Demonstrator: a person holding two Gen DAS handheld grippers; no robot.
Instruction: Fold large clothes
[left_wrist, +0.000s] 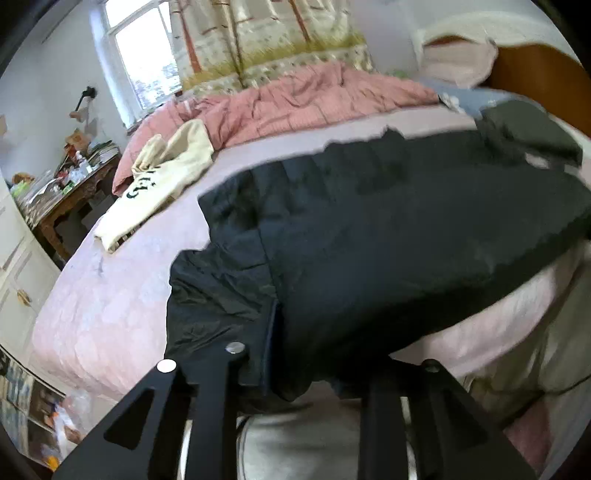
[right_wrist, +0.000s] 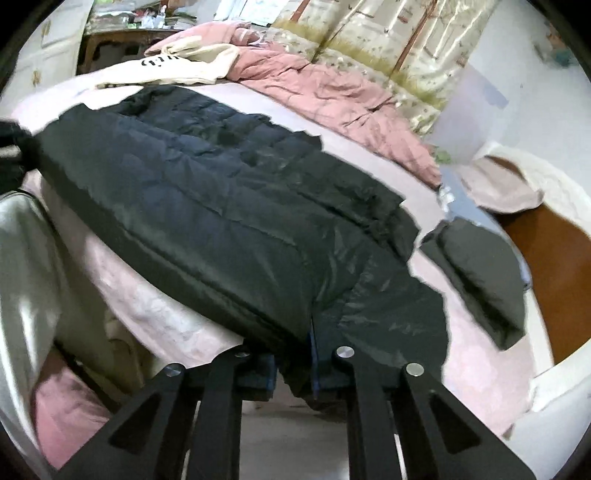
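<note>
Both grippers are on the near hem of the black quilted down jacket (right_wrist: 229, 206), which lies spread across the bed (left_wrist: 110, 295) on the pale pink sheet, its near edge lifted off the mattress. The left gripper (left_wrist: 295, 369) has its jaws drawn close, pinching a fold of the dark shell; the right gripper (right_wrist: 293, 369) is narrowed down hard on the hem too, blue pads pressing the fabric.

The jacket's long axis runs side to side across the bed, parallel to the near edge. In the right wrist view a sleeve or hood part (right_wrist: 476, 273) trails off towards the right, near the wooden bed frame.

What could spoil this? That shell is slick and puffy, so a thin pinch may slide out as the hem lifts. If one gripper rises faster than the other, the fold line will likely skew. The loose trailing part could drag and bunch underneath. The cream sweatshirt (left_wrist: 166, 177) beyond sits near enough to catch a flung edge.
</note>
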